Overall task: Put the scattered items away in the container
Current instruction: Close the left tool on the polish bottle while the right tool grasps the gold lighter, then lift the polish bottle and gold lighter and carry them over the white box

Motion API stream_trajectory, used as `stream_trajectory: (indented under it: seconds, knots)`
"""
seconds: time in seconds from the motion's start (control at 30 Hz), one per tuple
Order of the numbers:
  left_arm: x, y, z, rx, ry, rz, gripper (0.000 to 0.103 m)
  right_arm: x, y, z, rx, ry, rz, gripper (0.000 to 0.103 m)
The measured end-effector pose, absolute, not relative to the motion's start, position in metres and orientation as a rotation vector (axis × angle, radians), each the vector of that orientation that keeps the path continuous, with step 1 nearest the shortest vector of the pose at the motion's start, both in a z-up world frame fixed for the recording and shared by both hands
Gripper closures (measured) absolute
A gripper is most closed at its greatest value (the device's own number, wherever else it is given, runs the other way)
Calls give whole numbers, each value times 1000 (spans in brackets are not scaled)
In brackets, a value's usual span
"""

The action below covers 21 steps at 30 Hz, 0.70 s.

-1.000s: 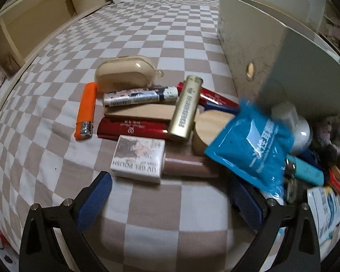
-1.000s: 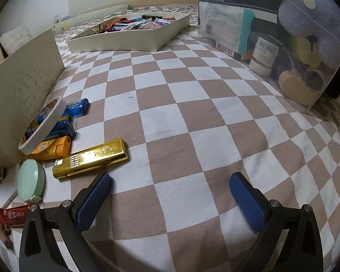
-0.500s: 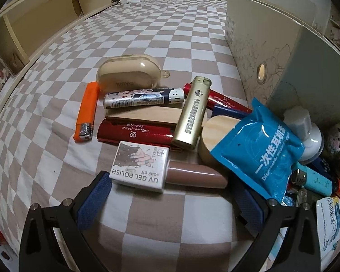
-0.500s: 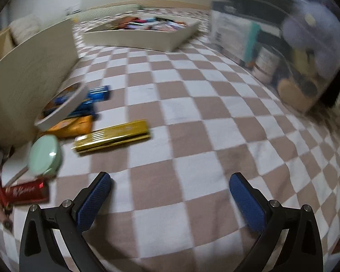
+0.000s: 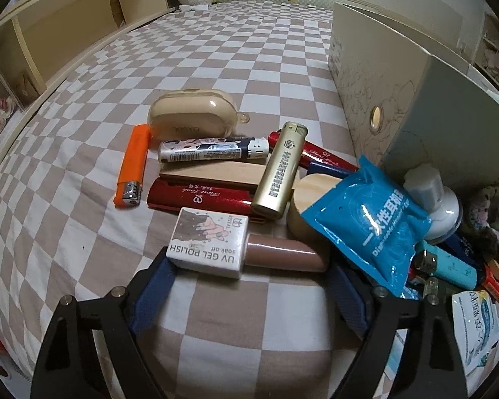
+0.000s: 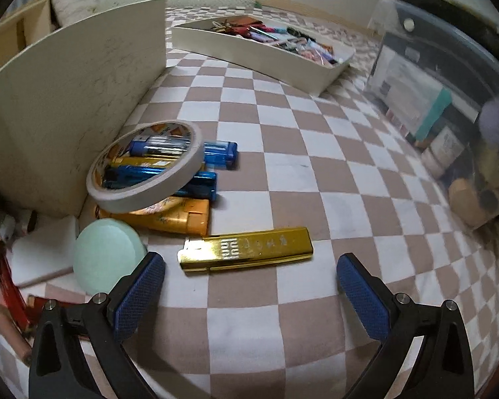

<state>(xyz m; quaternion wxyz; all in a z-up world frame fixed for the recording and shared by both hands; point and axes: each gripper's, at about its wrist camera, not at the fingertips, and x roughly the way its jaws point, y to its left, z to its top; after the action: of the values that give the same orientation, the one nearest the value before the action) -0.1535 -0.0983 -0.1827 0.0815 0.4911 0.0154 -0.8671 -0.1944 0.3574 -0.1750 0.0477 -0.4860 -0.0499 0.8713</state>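
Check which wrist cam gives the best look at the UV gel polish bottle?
Left wrist view. The UV gel polish bottle lies sharp and fully visible, label readable, just ahead of the left gripper, whose jaws are closing without gripping it yet. The right wrist view doesn't show it; it faces a gold lighter.

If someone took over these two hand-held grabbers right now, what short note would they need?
Left gripper: jaws closing around the gel polish bottle; pads not yet pressing.
Right gripper: open, empty, just short of the gold lighter.
Things: a pile lies on the checked cover, with orange lighter, beige case, blue pouch, tape roll, blue lighters, green disc.
Done: the far tray already holds items.
Left: everything in this pile.
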Motion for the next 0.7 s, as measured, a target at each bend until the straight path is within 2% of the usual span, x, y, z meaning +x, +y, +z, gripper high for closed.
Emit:
stream_trajectory:
  seconds: [0.03, 0.13, 0.4, 0.7]
  knots:
    - [-153, -99, -182, 1468, 45, -2591, 15, -195, 359, -176, -1491, -131, 2660, 2]
    - [-150, -100, -181, 1470, 55, -2595, 15, -193, 361, -174, -1500, -93, 2682, 23]
    - [-143, -99, -179, 1474, 108, -2604, 15, -183, 358, -171, -1507, -92, 2669, 23]
    - [-130, -90, -175, 1476, 137, -2617, 15, -147, 375, -173, -1519, 113, 2665, 23]
